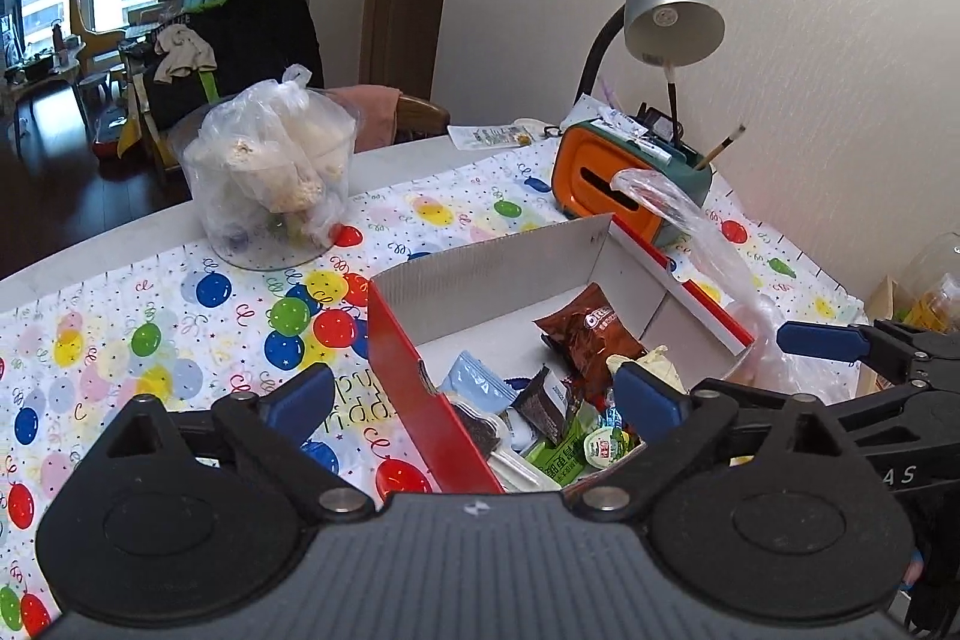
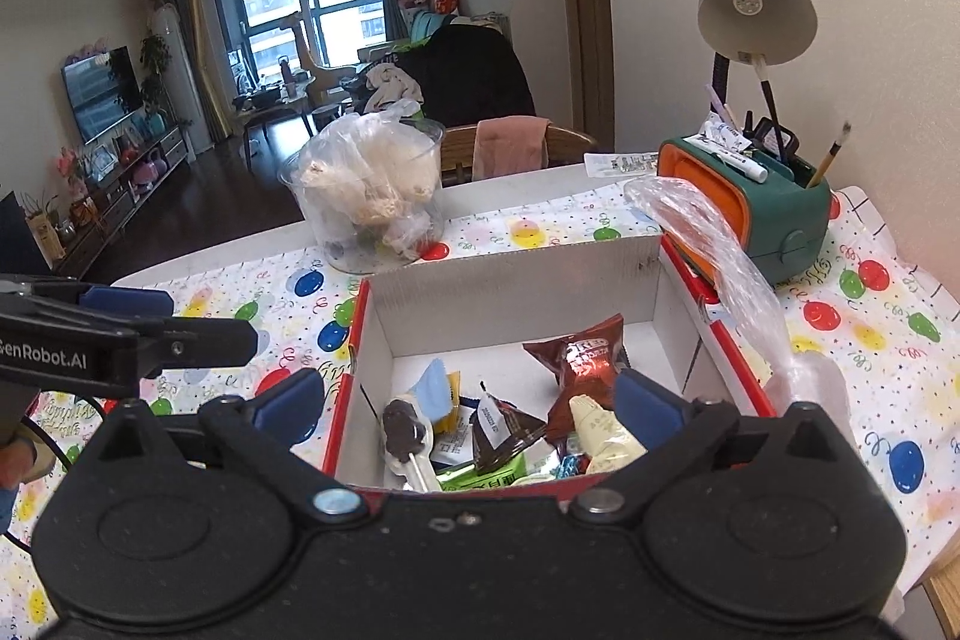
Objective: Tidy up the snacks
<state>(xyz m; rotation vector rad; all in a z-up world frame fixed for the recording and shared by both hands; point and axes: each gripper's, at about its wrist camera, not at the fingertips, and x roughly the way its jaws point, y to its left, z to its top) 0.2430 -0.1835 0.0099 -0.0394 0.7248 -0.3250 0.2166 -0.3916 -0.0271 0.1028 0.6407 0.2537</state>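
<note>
A red and white cardboard box [image 1: 414, 376] [image 2: 510, 280] sits on the balloon-print tablecloth. It holds several snacks: a brown Oreo pack [image 1: 591, 334] [image 2: 585, 355], a light blue packet [image 1: 477, 379] [image 2: 435, 388], a dark wrapped piece [image 2: 501, 430], a green packet [image 1: 555, 451] and a chocolate lollipop [image 2: 405, 433]. My left gripper [image 1: 474, 394] is open and empty, straddling the box's near left wall. My right gripper [image 2: 468, 400] is open and empty over the box's near edge. It also shows in the left wrist view [image 1: 822, 340] at the right.
A clear tub with bagged white snacks [image 1: 273, 172] [image 2: 372, 190] stands behind the box on the left. An orange and green desk organizer [image 1: 624, 178] [image 2: 756, 208] and a silver lamp [image 1: 669, 10] stand at the back right by the wall. A clear plastic bag [image 2: 738, 268] lies beside the box's right wall.
</note>
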